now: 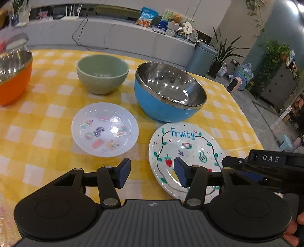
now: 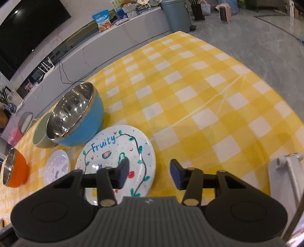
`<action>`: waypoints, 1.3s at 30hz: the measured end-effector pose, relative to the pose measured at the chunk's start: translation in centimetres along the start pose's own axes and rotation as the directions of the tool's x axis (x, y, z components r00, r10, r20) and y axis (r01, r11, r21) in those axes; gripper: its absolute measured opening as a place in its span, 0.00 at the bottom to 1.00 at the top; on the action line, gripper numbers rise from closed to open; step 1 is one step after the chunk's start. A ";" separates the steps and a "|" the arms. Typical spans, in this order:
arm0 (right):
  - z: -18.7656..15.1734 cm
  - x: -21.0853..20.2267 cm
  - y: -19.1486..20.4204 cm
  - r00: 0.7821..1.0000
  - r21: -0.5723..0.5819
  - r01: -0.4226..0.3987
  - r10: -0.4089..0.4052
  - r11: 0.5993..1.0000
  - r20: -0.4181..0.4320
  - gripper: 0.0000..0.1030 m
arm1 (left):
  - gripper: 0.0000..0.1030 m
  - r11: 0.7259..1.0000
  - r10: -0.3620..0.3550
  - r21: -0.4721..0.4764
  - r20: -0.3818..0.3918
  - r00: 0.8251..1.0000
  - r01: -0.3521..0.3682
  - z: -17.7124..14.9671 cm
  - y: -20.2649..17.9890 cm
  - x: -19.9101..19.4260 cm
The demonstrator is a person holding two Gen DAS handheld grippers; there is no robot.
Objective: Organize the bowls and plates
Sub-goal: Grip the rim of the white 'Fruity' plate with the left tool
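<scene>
Two grippers close in on the "Fruity" plate, sorting barely begun

Low in both frames, the left gripper [image 1: 152,172] and right gripper [image 2: 148,173] hang open and empty at the Fruity plate [image 1: 187,150]; sticker plate [image 1: 105,129], blue bowl [image 1: 167,96], green bowl [image 1: 102,73] and orange bowl [image 1: 13,77] sit separately, unstacked, on the checked tabletop [image 2: 199,95].

Home living area: a television [image 2: 28,24] is hanging above a ledge holding snacks [image 1: 146,16]; potted plants [image 1: 223,51] are standing nearby.
</scene>
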State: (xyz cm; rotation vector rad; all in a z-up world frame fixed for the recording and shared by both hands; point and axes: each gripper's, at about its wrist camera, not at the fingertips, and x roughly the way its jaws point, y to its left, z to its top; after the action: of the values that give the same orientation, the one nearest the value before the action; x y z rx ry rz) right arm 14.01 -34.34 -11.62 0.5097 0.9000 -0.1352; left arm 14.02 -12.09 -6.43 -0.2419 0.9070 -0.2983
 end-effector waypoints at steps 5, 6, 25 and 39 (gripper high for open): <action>0.4 1.1 -0.5 0.999 0.028 -0.030 0.030 0.999 -0.015 0.33 | 0.53 0.999 -0.026 -0.031 -0.008 1.000 0.026 0.3 0.2 1.4; 0.4 1.3 -0.7 0.999 0.036 -0.035 0.036 0.999 -0.019 0.30 | 0.52 0.999 -0.032 -0.037 -0.012 0.999 0.032 0.3 0.3 1.7; 0.4 1.9 -0.6 1.000 0.023 -0.017 0.017 1.000 0.001 0.12 | 0.19 0.999 -0.033 -0.018 -0.015 0.999 0.032 0.4 -0.1 2.7; -1.0 1.0 -0.4 0.994 0.056 -0.058 0.063 0.997 -0.085 0.12 | 0.19 1.000 -0.010 0.000 0.026 1.000 0.010 0.0 0.2 -1.4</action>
State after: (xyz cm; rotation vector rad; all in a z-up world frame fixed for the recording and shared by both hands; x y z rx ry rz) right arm 13.81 -34.08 -13.03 0.5959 0.9664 -0.0832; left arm 13.29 -11.45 -5.47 -0.2502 0.8802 -0.3038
